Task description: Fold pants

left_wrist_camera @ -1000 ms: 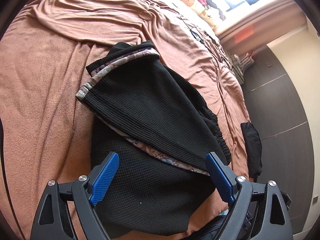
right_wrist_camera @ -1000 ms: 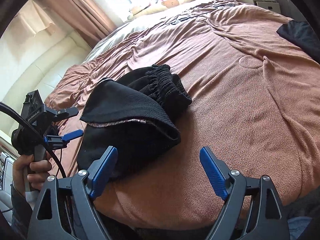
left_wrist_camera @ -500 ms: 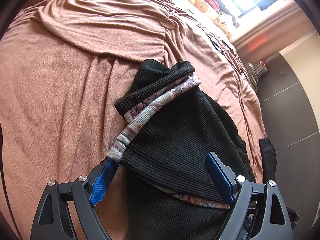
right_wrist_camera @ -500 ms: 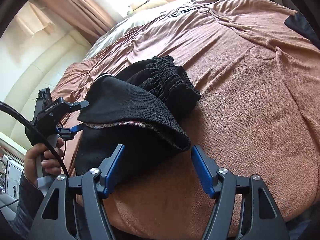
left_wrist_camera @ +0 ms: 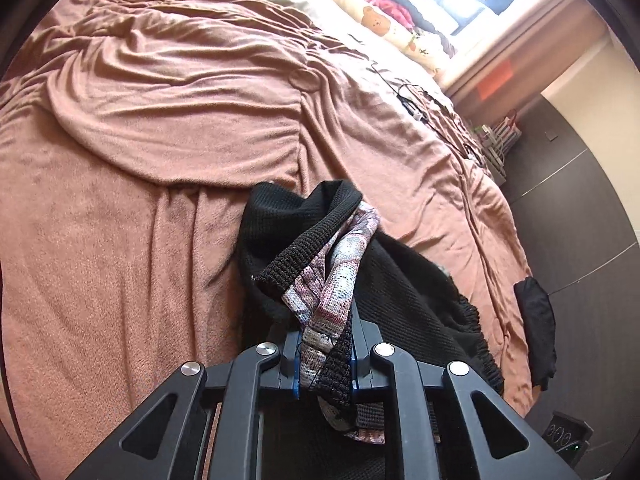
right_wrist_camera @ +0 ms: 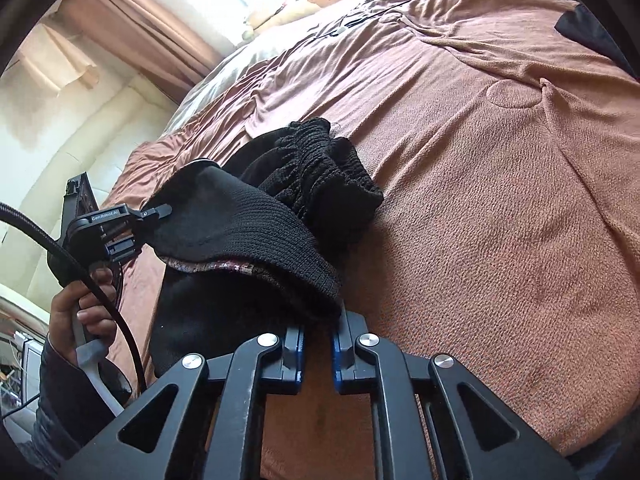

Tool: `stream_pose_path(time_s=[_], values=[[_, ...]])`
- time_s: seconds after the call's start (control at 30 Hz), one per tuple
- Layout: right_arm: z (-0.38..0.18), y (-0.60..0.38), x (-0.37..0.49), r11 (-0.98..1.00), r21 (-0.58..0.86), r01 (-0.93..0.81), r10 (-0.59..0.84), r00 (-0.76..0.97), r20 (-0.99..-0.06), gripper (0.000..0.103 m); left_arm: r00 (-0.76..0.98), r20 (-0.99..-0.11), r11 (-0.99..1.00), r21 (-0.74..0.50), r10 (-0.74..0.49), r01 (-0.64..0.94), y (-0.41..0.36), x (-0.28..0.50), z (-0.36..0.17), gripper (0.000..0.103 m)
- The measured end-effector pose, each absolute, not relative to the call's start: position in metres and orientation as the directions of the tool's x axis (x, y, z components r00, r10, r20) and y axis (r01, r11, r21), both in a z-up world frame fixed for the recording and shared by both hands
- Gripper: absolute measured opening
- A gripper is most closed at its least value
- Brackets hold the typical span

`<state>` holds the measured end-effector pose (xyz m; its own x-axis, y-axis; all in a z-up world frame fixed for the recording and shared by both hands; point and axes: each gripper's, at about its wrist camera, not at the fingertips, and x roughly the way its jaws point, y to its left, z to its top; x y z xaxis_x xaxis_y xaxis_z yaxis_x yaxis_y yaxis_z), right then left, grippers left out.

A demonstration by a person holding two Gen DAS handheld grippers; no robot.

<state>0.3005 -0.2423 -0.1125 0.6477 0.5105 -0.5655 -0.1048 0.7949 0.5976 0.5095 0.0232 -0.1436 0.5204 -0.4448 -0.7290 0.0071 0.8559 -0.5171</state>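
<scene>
Black knit pants (left_wrist_camera: 404, 292) with a patterned pink-grey inner cuff (left_wrist_camera: 340, 272) lie partly folded on a brown bedspread (left_wrist_camera: 160, 160). My left gripper (left_wrist_camera: 325, 364) is shut on the cuff edge, the fabric bunched between the blue pads. In the right wrist view the pants (right_wrist_camera: 248, 232) show their gathered waistband (right_wrist_camera: 320, 168). My right gripper (right_wrist_camera: 318, 346) is closed on the folded corner of the pants at the near edge. The left gripper (right_wrist_camera: 132, 236) also shows there, holding the far corner.
A second black garment (left_wrist_camera: 536, 328) hangs at the bed's right edge, also in the right wrist view (right_wrist_camera: 592, 28). Pillows and clothes (left_wrist_camera: 400, 16) lie by the window. Dark floor (left_wrist_camera: 580, 220) runs beside the bed. Cables (left_wrist_camera: 416, 104) lie on the bedspread.
Both grippers moved forward onto the pants and closed from wide open. The left one now pinches the patterned cuff, the right one the folded corner.
</scene>
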Motion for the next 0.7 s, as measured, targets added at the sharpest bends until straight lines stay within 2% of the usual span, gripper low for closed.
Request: stream_pose_path(time_s=[0.33,0.7], values=[[-0.112,-0.250,0.293,0.777,0.617,-0.122,0.531,0.653,-0.540,0.004,0.542,-0.694,0.853,-0.514,-0.474,0.087,-0.012,0.545,-0.098,0.015],[-0.114,-0.254,0.291,0.735,0.669,-0.112,0.571,0.634,-0.521,0.003,0.513,-0.724,0.874,-0.470,-0.461,0.122,-0.064,0.601,-0.087,0.015]])
